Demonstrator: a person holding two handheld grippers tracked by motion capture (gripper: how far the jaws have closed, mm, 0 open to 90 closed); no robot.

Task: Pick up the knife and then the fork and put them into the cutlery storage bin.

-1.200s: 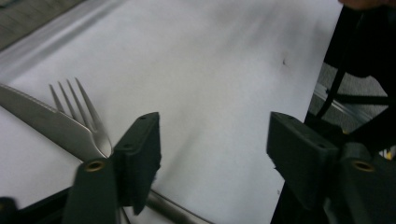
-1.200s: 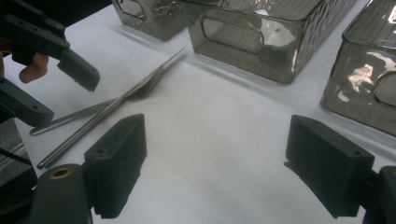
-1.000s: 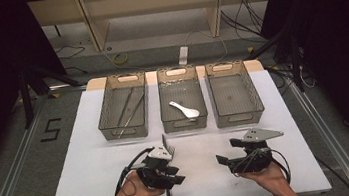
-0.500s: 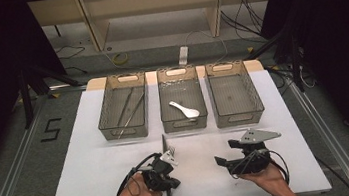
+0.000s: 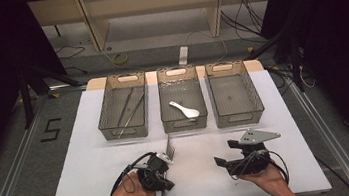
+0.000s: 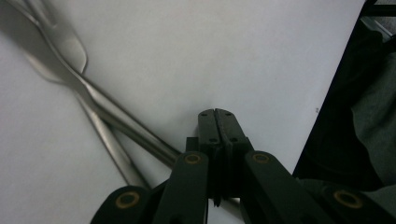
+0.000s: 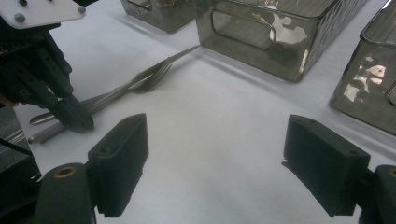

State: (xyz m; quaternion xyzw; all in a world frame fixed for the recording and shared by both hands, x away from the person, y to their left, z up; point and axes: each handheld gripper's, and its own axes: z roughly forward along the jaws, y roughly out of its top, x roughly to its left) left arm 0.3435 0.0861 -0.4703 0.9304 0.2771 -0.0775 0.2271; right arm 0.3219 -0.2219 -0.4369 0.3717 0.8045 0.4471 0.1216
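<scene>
One painted "5" (image 5: 51,129) on floor, left of white table (image 5: 94,158), no other legible writing

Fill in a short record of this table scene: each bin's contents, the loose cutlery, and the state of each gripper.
Left bin: long metal utensils
Middle bin: white spoon
Right bin: empty
Fork: on the table, in front of the middle bin
Left gripper: shut, tips at the cutlery handles; grip unclear
Right gripper: open, nothing between the jaws
</scene>
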